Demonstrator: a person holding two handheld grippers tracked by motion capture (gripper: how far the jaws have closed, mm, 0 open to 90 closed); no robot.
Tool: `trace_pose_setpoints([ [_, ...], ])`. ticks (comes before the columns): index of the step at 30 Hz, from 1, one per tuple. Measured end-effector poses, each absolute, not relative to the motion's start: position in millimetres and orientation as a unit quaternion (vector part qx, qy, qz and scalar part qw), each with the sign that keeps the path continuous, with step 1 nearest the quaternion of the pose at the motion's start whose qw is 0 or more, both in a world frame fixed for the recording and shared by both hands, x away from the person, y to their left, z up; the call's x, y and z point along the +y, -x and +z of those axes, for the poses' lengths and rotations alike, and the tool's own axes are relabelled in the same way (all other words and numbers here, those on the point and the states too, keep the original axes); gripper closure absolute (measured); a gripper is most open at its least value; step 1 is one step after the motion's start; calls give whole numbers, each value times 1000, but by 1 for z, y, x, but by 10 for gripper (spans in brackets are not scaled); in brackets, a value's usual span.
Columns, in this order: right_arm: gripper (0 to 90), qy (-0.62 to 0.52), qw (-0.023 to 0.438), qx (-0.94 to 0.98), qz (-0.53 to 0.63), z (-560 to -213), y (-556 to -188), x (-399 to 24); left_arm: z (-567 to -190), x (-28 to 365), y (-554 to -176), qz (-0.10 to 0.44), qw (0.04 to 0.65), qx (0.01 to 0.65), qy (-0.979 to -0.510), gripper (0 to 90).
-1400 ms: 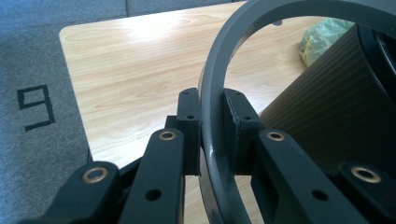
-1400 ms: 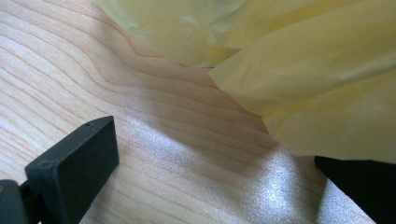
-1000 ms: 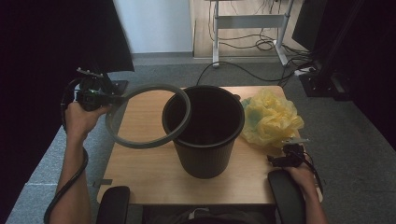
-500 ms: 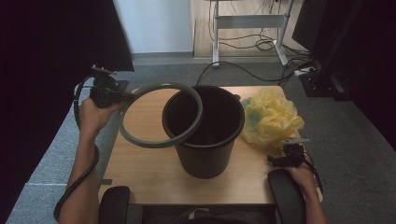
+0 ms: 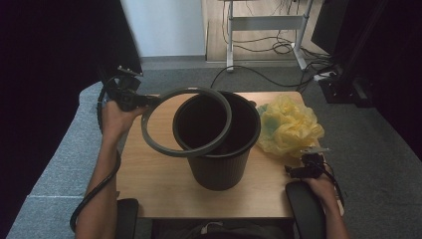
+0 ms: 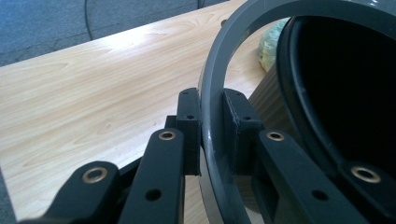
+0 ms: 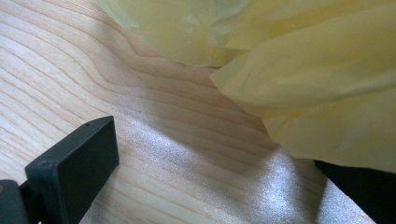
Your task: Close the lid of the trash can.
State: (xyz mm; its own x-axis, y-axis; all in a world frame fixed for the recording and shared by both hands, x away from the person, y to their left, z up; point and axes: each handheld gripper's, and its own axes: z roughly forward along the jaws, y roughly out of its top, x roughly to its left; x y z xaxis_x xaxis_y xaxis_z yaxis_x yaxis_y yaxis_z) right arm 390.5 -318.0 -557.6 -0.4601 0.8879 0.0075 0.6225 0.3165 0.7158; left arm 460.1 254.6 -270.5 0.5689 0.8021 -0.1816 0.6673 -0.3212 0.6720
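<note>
My left gripper [image 5: 130, 98] is shut on the left edge of a grey plastic ring [image 5: 149, 138] and holds it in the air. The ring's right half hangs over the mouth of the black ribbed bin [image 5: 219, 169] at the table's middle. In the left gripper view both pads clamp the ring [image 6: 218, 70] at my left gripper [image 6: 212, 109], with the bin's dark inside [image 6: 345, 93] just beyond. A crumpled yellow plastic bag [image 5: 288, 124] lies right of the bin. My right gripper [image 5: 304, 169] rests open on the table near the bag [image 7: 303, 70], whose edge covers one jaw.
The wooden table [image 5: 149, 184] has bare surface left of and in front of the bin. Grey carpet surrounds it. Cables and a desk frame [image 5: 263, 22] stand on the floor beyond the far edge. Black armrest pads [image 5: 304, 209] sit at the near edge.
My left gripper has carried the ring to the right, from beside the bin to partly over its mouth. The right hand has stayed put.
</note>
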Motion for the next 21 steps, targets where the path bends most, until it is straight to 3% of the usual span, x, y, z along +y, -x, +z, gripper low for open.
trace_pose_setpoints([
  [21,0,-479,199,787,334,-558,-390,-318,-273,197,-473,80,378,422,-820,774],
])
